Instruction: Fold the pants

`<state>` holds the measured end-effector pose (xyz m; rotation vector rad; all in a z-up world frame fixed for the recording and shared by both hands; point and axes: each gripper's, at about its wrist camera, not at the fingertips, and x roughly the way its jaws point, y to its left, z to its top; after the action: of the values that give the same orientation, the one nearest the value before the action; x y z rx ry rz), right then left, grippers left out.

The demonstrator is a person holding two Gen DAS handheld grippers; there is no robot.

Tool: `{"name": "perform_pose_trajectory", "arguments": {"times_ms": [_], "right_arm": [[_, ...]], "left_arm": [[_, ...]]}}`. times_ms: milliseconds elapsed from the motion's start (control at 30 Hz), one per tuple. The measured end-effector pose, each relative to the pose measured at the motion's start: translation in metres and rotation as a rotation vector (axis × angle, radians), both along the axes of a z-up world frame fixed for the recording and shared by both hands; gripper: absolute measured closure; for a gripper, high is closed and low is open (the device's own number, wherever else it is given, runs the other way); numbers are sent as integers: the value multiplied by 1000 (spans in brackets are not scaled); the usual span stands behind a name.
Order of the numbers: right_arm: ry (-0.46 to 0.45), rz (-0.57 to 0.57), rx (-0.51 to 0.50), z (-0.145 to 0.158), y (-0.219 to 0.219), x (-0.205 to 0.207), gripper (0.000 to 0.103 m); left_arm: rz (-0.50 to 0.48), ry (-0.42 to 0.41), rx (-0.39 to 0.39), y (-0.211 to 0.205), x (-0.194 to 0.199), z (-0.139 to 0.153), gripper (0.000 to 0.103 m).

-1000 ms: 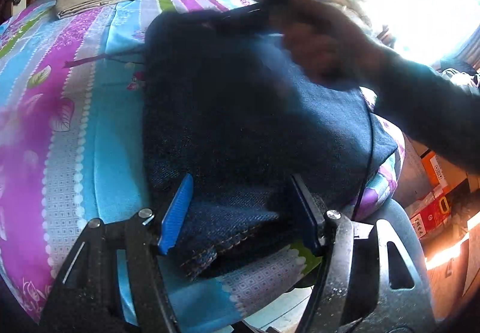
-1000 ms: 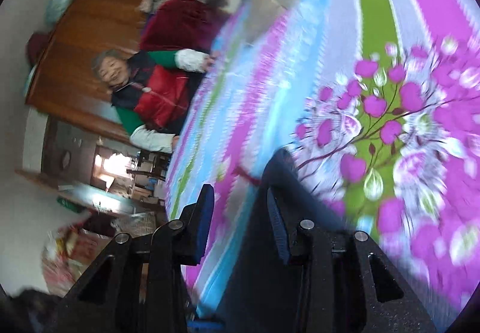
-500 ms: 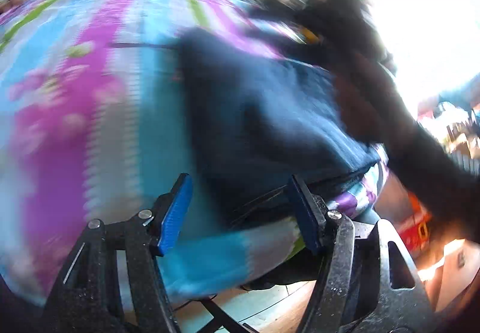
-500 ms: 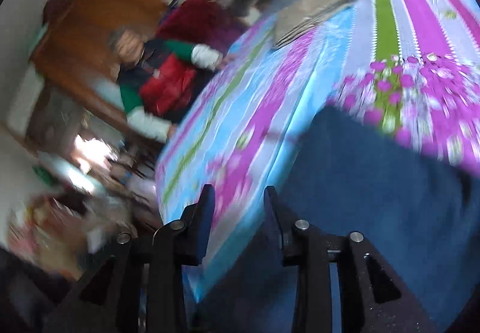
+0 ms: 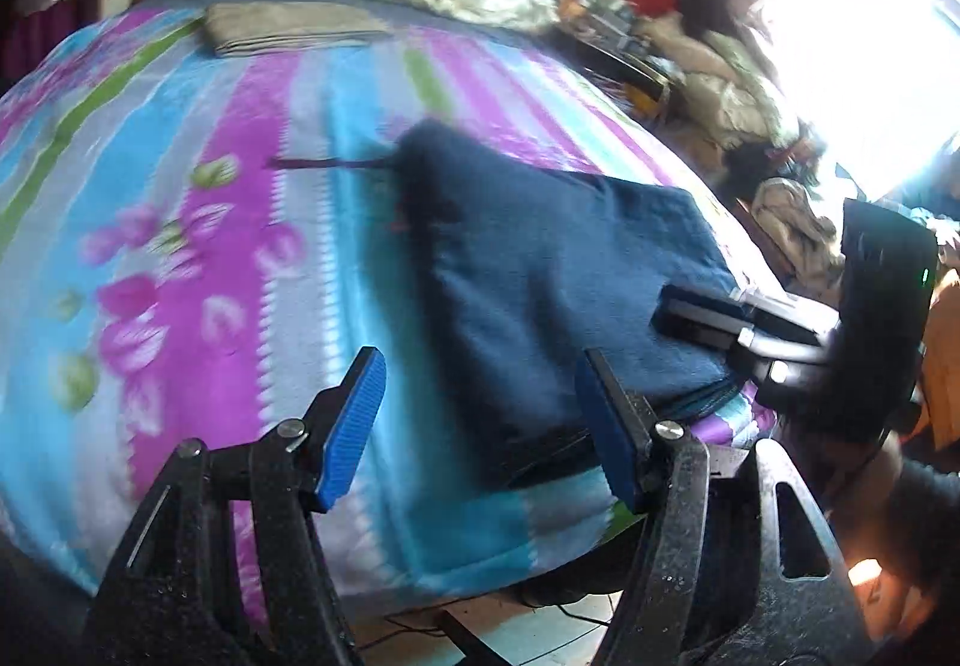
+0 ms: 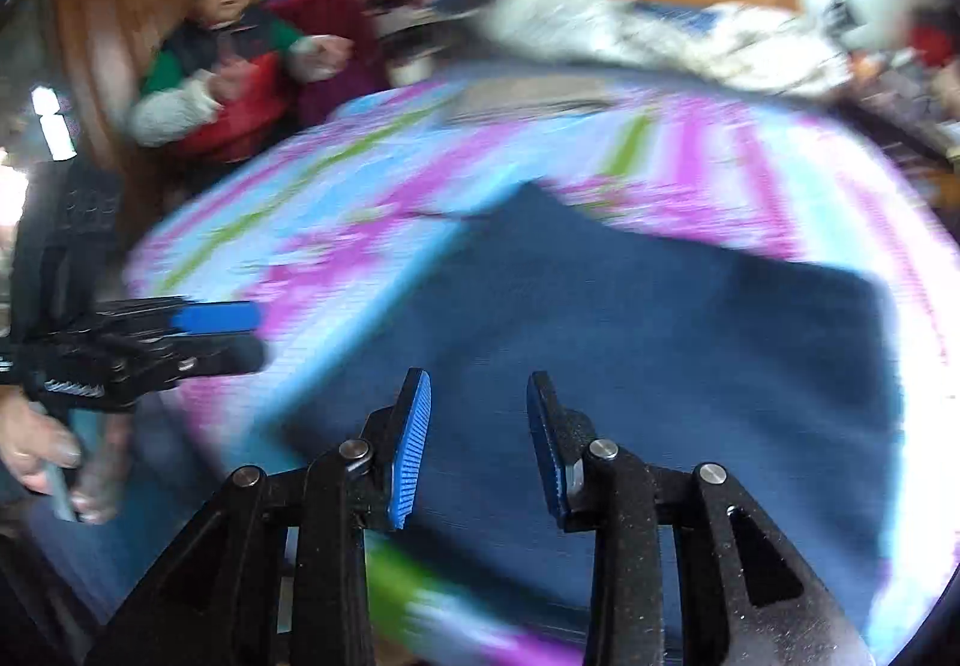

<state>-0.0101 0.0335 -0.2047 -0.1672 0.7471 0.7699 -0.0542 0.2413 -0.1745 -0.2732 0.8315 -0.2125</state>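
Presently both tools are clear of the cloth: the left gripper gapes wide, the right gripper stands parted and empty. Beyond them, the pants lie folded near the bed's edge. Folding appears finished; any next move calls only for smoothing.

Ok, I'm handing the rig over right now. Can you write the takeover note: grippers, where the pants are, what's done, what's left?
Left gripper: open, empty, at the near bed edge.
Right gripper: open, empty, over the pants.
Pants: dark blue, lying folded into a compact block on the striped floral bedspread, near its front edge.
Done: the fold looks largely finished; both views are motion-blurred.
Left: check the edges line up, smooth or fold once more if needed.
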Motion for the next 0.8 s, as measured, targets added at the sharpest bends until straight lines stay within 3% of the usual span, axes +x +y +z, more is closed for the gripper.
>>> {"name": "perform_pose_trajectory", "arguments": {"times_ms": [100, 167, 233, 300, 367, 467, 567, 633, 667, 800], "right_arm": [[-30, -117, -110, -14, -32, 8, 65], [16, -176, -165, -36, -56, 11, 65], [84, -187, -127, -51, -78, 11, 64], [84, -194, -124, -44, -87, 9, 64], [84, -209, -96, -33, -89, 12, 64], [56, -259, 3, -12, -100, 16, 63], [81, -266, -39, -25, -97, 26, 63], [97, -243, -102, -40, -94, 25, 64], [59, -227, -106, -40, -97, 19, 64], [63, -230, -119, -33, -108, 4, 64]], "left_arm": [[-53, 12, 11, -23, 21, -12, 37], [-90, 47, 42, -39, 28, -30, 37], [-88, 73, 50, -43, 25, -43, 36], [-85, 59, 42, -40, 20, -42, 36], [-83, 67, 66, -41, 21, -31, 38], [-114, -12, 87, -50, 24, -4, 36], [-135, 2, 86, -61, 43, -9, 36], [-132, 57, 90, -64, 54, -29, 36], [-133, 94, 90, -63, 56, -45, 35], [-156, 57, 85, -50, 34, -41, 35]]}}
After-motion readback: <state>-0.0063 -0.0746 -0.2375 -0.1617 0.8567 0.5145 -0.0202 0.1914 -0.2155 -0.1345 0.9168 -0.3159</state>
